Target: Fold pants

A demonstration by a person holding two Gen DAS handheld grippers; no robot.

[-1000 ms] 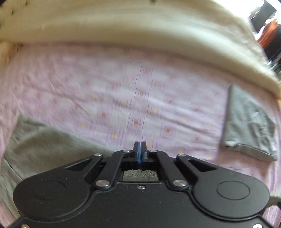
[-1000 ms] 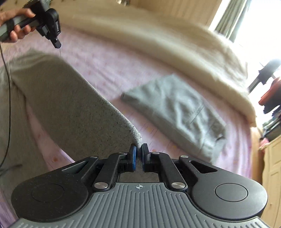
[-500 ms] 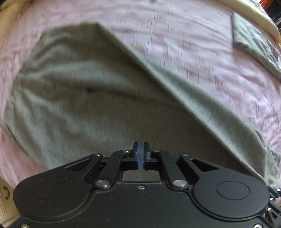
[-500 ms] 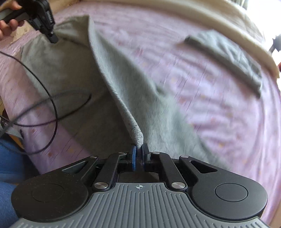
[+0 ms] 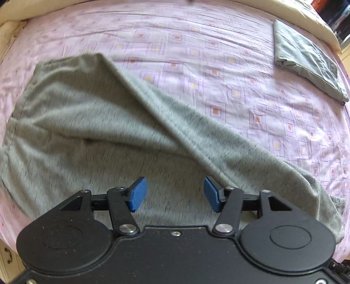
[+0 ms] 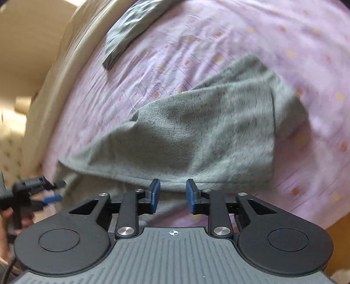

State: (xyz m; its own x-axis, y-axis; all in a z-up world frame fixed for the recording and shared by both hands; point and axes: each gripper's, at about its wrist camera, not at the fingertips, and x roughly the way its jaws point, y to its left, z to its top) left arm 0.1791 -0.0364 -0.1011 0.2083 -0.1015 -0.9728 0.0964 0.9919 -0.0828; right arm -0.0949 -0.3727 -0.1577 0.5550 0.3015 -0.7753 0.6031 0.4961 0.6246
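Observation:
Grey heathered pants [image 5: 91, 131] lie on the pink patterned bedsheet [image 5: 218, 72], one part folded diagonally over the rest. My left gripper [image 5: 175, 194] is open and empty just above the near part of the pants. In the right wrist view the pants [image 6: 196, 135] lie folded with a hem near the fingers. My right gripper [image 6: 172, 195] is open and empty just above that edge. The left gripper also shows in the right wrist view [image 6: 47, 192], at the far left, held by a hand.
A second grey garment, folded [image 5: 306, 63], lies at the far right of the bed; it also shows in the right wrist view [image 6: 129, 35]. A cream blanket roll [image 5: 295, 15] runs along the far side. The bed's near edge is under both grippers.
Both grippers were shut on the pants and carried the fabric over and down onto the bed. Both have now opened and let go; the pants lie folded.

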